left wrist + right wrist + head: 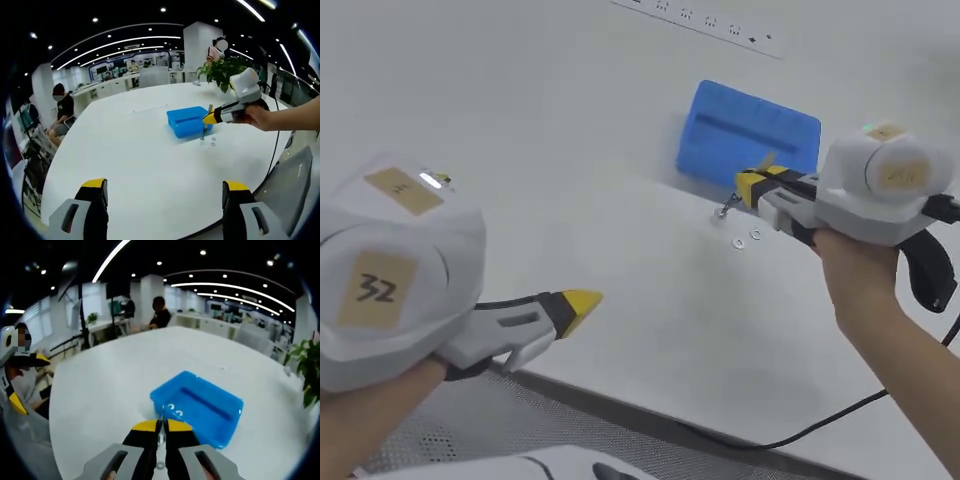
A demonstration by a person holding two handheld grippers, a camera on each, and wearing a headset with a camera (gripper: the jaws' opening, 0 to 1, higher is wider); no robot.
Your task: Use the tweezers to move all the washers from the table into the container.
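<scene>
A blue container (750, 135) sits on the white table (620, 290), also seen as the container (186, 121) and the container (200, 407). My right gripper (752, 186) is shut on thin metal tweezers (727, 206), whose tips point down just in front of the container. Two small washers (747, 239) lie on the table below the tweezers. In the right gripper view, the right gripper (160, 428) is shut on the tweezers (162, 415), and two pale rings (174, 410) show against the blue. My left gripper (165, 189) stands open and holds nothing. The left gripper (575, 305) hovers near the table's front edge.
A black cable (800, 430) trails off the table's front edge at the right. A strip of sockets (705, 20) lies at the far edge. A potted plant (222, 70) stands beyond the container. People sit at desks around the room (62, 107).
</scene>
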